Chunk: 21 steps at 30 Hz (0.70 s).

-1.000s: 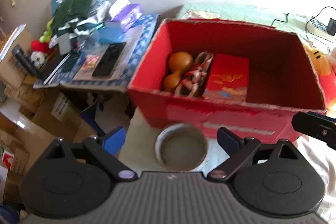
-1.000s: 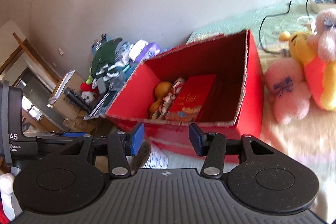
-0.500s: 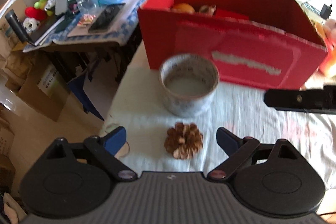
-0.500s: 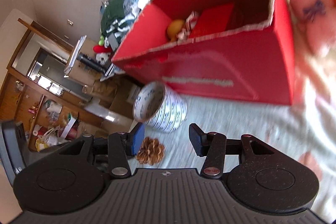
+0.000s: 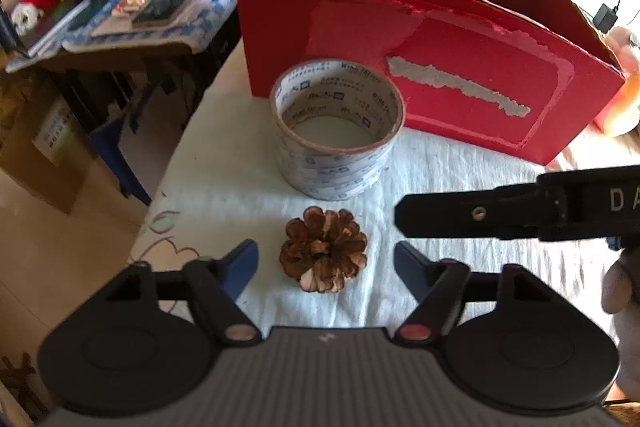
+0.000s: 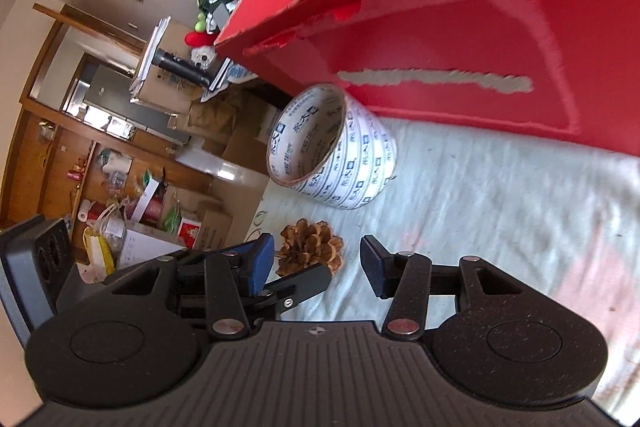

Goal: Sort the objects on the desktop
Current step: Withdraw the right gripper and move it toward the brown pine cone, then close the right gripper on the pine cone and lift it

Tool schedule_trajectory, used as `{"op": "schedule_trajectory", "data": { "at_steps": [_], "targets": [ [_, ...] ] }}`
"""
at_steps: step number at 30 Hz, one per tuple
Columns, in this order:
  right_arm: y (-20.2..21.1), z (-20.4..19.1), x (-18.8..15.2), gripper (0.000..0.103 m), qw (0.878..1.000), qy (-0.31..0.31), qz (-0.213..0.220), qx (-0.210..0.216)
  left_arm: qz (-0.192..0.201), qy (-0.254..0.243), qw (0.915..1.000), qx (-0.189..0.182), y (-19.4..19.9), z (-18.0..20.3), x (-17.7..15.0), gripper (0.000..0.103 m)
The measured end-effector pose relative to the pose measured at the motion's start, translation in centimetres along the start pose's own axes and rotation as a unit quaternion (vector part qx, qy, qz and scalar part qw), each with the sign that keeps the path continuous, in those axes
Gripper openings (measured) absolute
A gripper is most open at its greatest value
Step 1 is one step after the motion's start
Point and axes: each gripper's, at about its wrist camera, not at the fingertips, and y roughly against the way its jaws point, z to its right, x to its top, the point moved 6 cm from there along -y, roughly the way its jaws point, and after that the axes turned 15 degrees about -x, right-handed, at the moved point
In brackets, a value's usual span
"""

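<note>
Pinecone (image 5: 323,255) sits scales-up between the spread left hand-held gripper (image 5: 323,263) fingers, untouched; tape roll (image 5: 336,131) and red box (image 5: 432,67) beyond; right hand-held gripper (image 6: 317,267) spread, empty.

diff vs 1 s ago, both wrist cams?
Both hand-held grippers pulled back from the red box and dropped toward the table. The left hand-held gripper now brackets the pine cone, open, not gripping. The right hand-held gripper is open, alongside. Nothing was taken hold of or let go. The tape roll, box and pine cone stayed put.
</note>
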Motion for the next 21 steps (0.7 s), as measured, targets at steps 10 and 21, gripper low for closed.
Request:
{"op": "schedule_trajectory", "data": {
  "at_steps": [10,21],
  "targets": [
    [-2.5,-0.5,-0.1,0.057,0.999,-0.007,-0.041,0.012,-0.019,0.011,0.9993,-0.029,-1.1,-0.7,-0.4,0.053],
    [-2.8,0.1,-0.6,0.049,0.998,-0.008,-0.062,0.017,-0.029,-0.011,0.9987,-0.041,-1.3,-0.3,0.1,0.053]
  ]
}}
